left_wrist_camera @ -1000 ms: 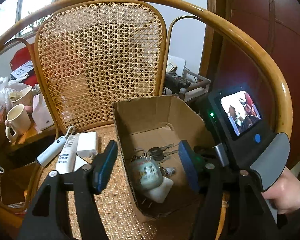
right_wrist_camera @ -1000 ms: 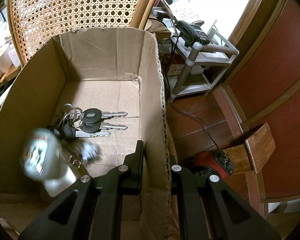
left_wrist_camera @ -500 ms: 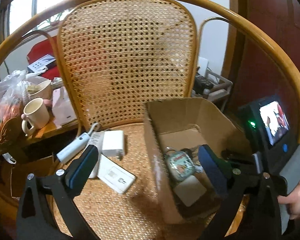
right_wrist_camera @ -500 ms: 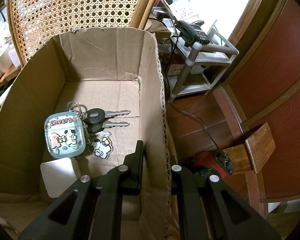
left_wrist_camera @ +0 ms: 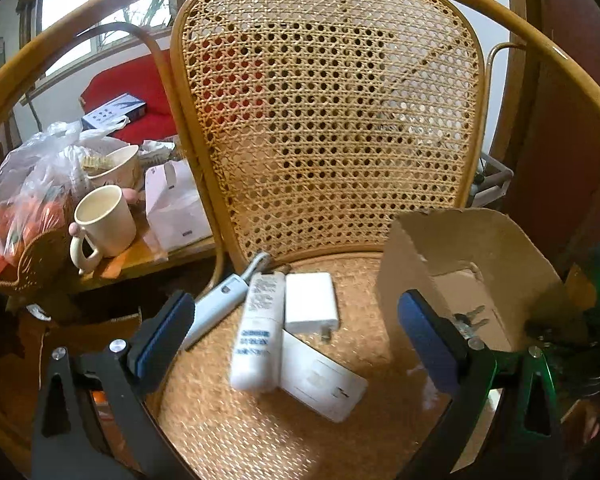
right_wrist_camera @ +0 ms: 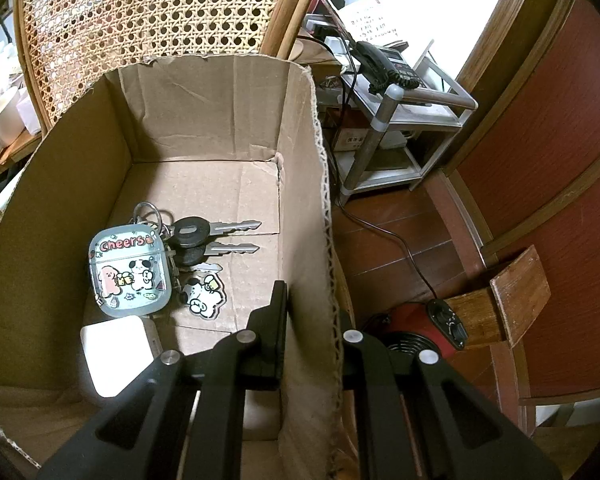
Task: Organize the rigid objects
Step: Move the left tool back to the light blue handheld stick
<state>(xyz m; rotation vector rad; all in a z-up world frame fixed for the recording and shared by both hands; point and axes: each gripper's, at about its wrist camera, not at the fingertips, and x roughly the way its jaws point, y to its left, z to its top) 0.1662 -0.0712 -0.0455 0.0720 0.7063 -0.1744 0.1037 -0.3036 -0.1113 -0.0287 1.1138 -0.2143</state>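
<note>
Left hand-held gripper (left_wrist_camera: 292, 344): matte black triangulated arms with cut-out slots, round silver screws at the joints, blue pads (left_wrist_camera: 162, 330) on the inner finger faces; green light tints its right arm. Right hand-held gripper (right_wrist_camera: 312, 332): the same black frame, silver screw heads, flat black fingers (right_wrist_camera: 274, 320).

It was a lived-in home: a cane-backed chair (left_wrist_camera: 328, 120), a cluttered desk (left_wrist_camera: 148, 252) with a mug (left_wrist_camera: 104, 220), a corded telephone (right_wrist_camera: 384, 60) on a metal stand, wooden floorboards (right_wrist_camera: 384, 248).
</note>
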